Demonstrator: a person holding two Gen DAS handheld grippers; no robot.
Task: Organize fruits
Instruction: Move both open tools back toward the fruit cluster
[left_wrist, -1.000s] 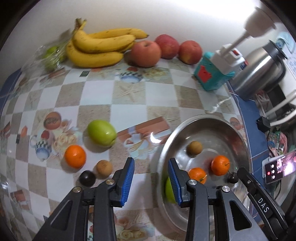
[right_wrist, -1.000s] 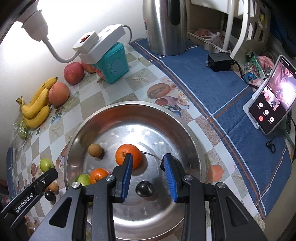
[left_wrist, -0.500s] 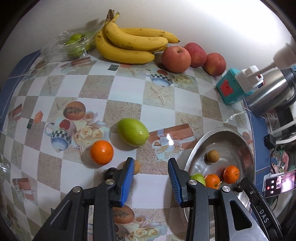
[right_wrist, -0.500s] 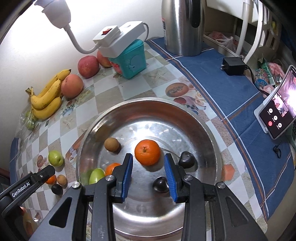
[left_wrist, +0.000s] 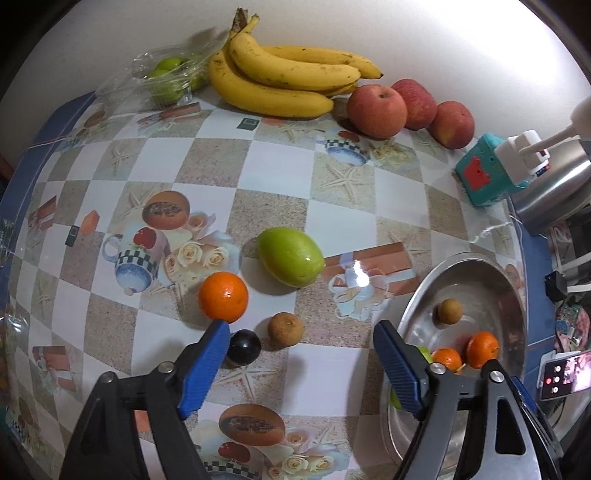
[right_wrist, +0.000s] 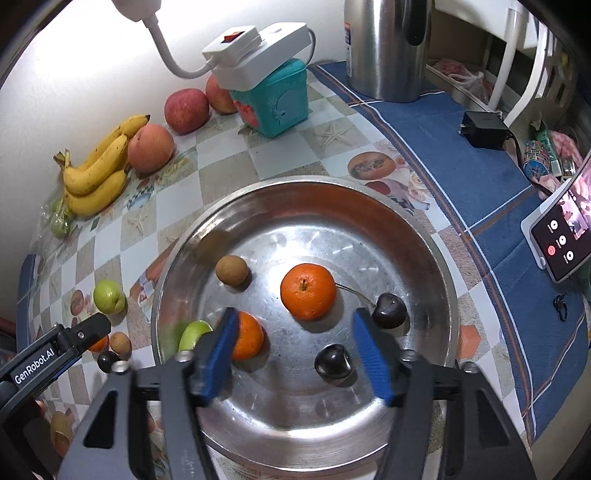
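Both grippers' fingers (left_wrist: 207, 363) (right_wrist: 371, 360) spread; green mango (left_wrist: 290, 257) lies lengthwise left-to-right.

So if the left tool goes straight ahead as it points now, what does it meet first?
Probably the small brown fruit on the tablecloth, lying just ahead between the open fingers of the left tool. The dark cherry sits beside the left finger. Depth is uncertain.

Against the wall, a teal box (right_wrist: 275, 98) with a white power strip (right_wrist: 255, 55) lying on top. Beside it, on the blue cloth (right_wrist: 461, 166), an upright steel kettle (right_wrist: 386, 48). Near the kettle, a black charger (right_wrist: 482, 129) with its cable. At the right edge, a phone (right_wrist: 561, 240) tilted on a stand, screen lit. Underneath everything, a checkered tablecloth (left_wrist: 258, 206) printed with starfish, cups and roses.
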